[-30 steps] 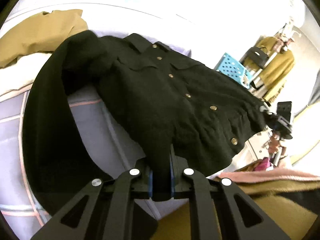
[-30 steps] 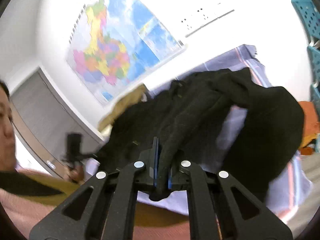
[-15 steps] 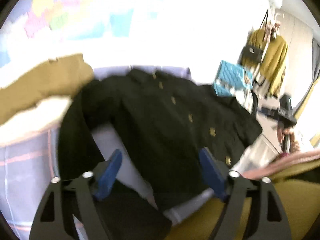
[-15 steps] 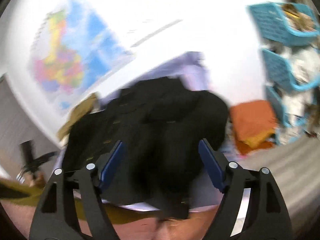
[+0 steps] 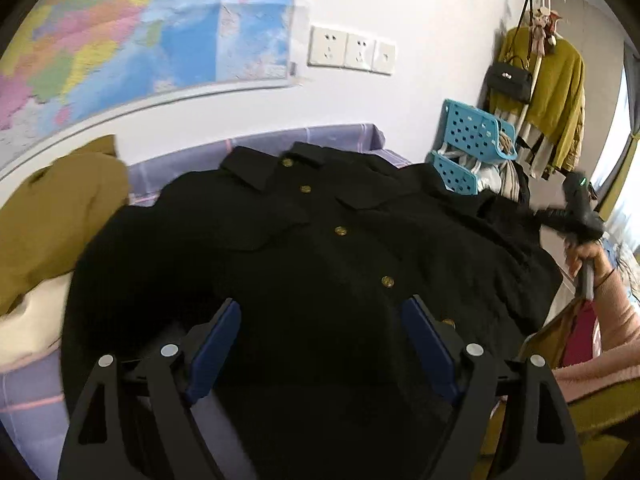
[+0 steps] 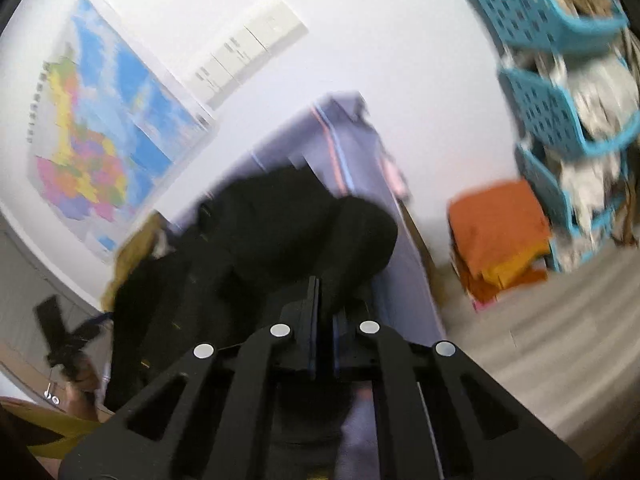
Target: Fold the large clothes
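Observation:
A black jacket (image 5: 320,248) with gold buttons lies front up on the table's lavender checked cloth (image 5: 32,392), collar toward the wall. My left gripper (image 5: 322,344) hovers over its lower hem, blue pads wide open and nothing pinched. In the right wrist view the jacket (image 6: 248,248) is bunched at the end of the table (image 6: 352,148). My right gripper (image 6: 326,320) has its jaws shut, and dark jacket cloth runs into the pinch. From the left wrist view the right gripper (image 5: 548,216) sits at the jacket's right edge, held by a hand in a pink sleeve.
A mustard garment (image 5: 52,208) lies on cream cloth at the table's left end. A blue basket rack (image 6: 560,112) and folded orange clothes (image 6: 496,232) stand on the floor beyond the table's right end. A coat stand (image 5: 552,88) holds a yellow-green sweater and a black bag.
Both grippers let go of the jacket and opened. The left has stayed open and swung over the jacket's front. The right has moved to the table's end and shut again on black cloth.

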Available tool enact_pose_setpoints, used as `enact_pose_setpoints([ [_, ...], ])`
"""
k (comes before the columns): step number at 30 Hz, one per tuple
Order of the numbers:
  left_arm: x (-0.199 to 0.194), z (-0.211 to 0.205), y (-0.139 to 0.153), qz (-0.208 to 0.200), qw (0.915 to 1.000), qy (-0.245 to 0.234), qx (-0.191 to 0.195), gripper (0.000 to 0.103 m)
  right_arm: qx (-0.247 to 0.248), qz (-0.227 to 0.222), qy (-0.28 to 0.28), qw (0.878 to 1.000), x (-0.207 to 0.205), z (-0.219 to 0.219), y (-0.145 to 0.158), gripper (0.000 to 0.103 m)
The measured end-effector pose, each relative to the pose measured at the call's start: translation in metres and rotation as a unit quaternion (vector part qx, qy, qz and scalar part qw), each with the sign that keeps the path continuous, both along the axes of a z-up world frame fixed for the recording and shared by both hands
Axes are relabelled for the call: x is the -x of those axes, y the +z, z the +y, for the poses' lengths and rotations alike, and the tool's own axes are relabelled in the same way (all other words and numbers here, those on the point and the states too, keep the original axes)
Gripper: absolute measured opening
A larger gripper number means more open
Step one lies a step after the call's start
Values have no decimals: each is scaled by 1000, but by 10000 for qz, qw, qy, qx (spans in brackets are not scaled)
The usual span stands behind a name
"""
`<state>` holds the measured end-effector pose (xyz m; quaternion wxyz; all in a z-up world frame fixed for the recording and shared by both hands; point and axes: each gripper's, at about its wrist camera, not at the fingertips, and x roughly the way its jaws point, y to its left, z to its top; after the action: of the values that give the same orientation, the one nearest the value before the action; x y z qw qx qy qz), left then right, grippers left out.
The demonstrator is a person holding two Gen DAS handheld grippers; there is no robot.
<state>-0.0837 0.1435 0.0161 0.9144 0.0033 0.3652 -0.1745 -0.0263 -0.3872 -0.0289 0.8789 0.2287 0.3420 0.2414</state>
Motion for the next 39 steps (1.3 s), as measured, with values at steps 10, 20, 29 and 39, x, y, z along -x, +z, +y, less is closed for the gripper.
enact_pose_setpoints([
  [10,-60,-23,2,25,9990,-449,40,81,1090,-1171,777,9841,-21,57,177,5],
  [20,-71,-1,3,85,9982,-454,391,81,1678,-508,3219,9304,-61,292,132,7],
  [29,-57,13,-2,199,9974,-535,430,84,1535,200,3175,9355,-102,327,75,69],
  [39,-64,-21,-26,647,9930,-990,26,89,1209,819,1165,9824,-135,181,5,80],
])
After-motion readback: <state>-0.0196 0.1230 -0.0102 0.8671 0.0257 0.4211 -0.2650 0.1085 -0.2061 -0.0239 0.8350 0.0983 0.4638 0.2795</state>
